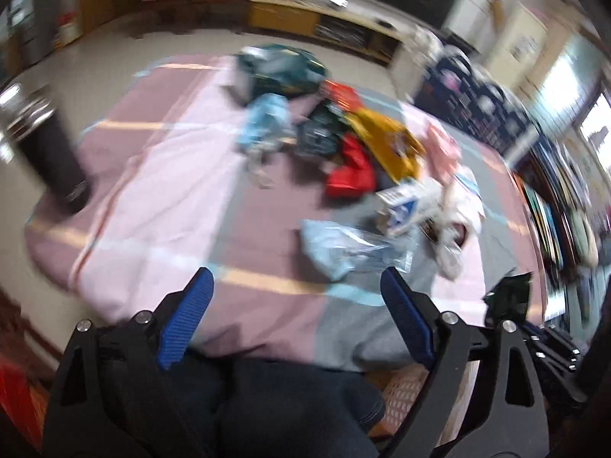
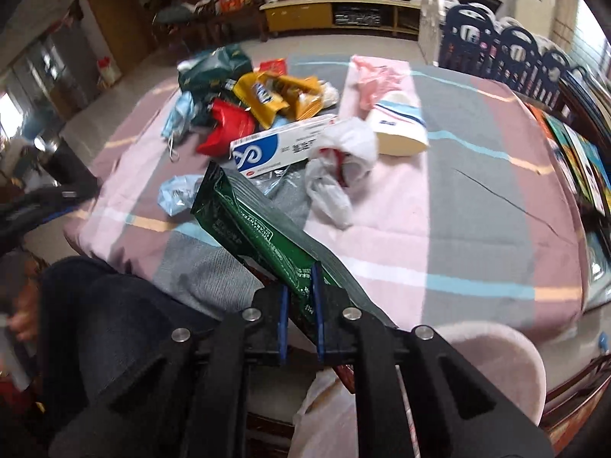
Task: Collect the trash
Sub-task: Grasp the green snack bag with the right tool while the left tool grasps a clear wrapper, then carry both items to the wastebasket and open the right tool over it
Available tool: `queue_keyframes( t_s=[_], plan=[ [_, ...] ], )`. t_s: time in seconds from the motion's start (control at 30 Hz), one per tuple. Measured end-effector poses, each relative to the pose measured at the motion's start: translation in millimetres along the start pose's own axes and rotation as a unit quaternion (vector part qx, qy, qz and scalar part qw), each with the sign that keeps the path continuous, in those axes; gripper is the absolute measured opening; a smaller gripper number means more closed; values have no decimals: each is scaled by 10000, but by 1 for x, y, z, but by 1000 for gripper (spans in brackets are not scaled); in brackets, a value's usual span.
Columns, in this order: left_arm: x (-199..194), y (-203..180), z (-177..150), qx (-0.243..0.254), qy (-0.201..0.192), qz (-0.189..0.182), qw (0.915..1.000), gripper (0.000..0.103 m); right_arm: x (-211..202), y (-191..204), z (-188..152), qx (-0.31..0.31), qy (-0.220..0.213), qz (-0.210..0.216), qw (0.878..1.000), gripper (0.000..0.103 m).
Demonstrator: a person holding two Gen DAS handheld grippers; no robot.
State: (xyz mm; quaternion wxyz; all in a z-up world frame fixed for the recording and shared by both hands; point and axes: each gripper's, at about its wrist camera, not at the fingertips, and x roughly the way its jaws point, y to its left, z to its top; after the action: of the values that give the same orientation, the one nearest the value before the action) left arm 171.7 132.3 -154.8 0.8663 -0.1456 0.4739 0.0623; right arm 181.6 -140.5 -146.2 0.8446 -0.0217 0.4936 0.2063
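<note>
Scene: a person seated at a cloth-covered table [image 2: 458,206] strewn with litter, a hand-held gripper in each hand
Right gripper [image 2: 299,316]: clamped tight on a green foil wrapper [image 2: 263,236], which juts up and away from its jaws over the near edge of the cloth
Left gripper [image 1: 296,316]: jaws spread wide with nothing between them, hovering above the near edge, a pale blue plastic bag [image 1: 343,248] just ahead of its blue pads [image 1: 187,320]
Step in hand: one piece of trash picked up, judged an early stage since the heap is barely touched
Remaining trash: blue-and-white carton [image 2: 278,147], crumpled white bag [image 2: 343,164], red wrapper [image 2: 225,126], yellow snack packets [image 2: 275,95], dark green bag [image 2: 214,68], pink bag [image 2: 376,76]
Containers: a dark cylindrical bin [image 1: 49,152] stands left of the table; its contents cannot be made out
Next move: likely carrying the wrapper to the bin, keeping the grip firm on slippery foil
</note>
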Motion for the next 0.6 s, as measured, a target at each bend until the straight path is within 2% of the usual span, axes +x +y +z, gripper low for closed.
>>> queue_keyframes(
  t_s=[0.07,0.1,0.13,0.2,0.27,0.33,0.37,0.4,0.43,0.47,0.5,0.53,0.57,0.6],
  plan=[
    [23,-27,13,567,116,75,9983,95,-17,-12,-8,215,-80,79,9997,12],
    [35,-43,18,965,86,208,9951,97,-24,-17,-12,307,-100,99,9994,12],
    [47,-60,20,1467,60,382,9884,97,-29,-20,-16,388,-116,108,9991,12],
    [67,-87,15,2465,138,769,9660,98,-38,-33,-27,610,-119,114,9980,12],
    [85,-106,5,3357,309,918,9370,98,-42,-45,-39,863,-96,106,9962,12],
    [100,-113,-3,3775,578,894,9199,98,-43,-58,-47,1097,-57,126,9939,12],
    [109,-114,-5,3910,684,1029,9120,98,-42,-64,-50,1202,-36,131,9927,12],
    [113,-113,-7,3969,730,1139,9079,98,-41,-68,-53,1278,-24,136,9917,12],
    [118,-110,-6,3953,805,1184,9073,96,-41,-72,-56,1365,-19,156,9905,12],
    [121,-106,-5,3822,902,1106,9130,82,-41,-76,-59,1443,-23,188,9894,12],
    [125,-99,0,3495,1081,862,9267,66,-41,-77,-60,1478,-33,212,9888,12],
    [126,-89,6,3030,1242,551,9433,63,-43,-78,-62,1485,-51,222,9887,12],
    [125,-79,10,2652,1278,309,9552,58,-45,-77,-63,1465,-76,216,9889,12],
    [122,-72,12,2419,1278,132,9618,49,-47,-76,-64,1432,-98,195,9895,12]
  ],
)
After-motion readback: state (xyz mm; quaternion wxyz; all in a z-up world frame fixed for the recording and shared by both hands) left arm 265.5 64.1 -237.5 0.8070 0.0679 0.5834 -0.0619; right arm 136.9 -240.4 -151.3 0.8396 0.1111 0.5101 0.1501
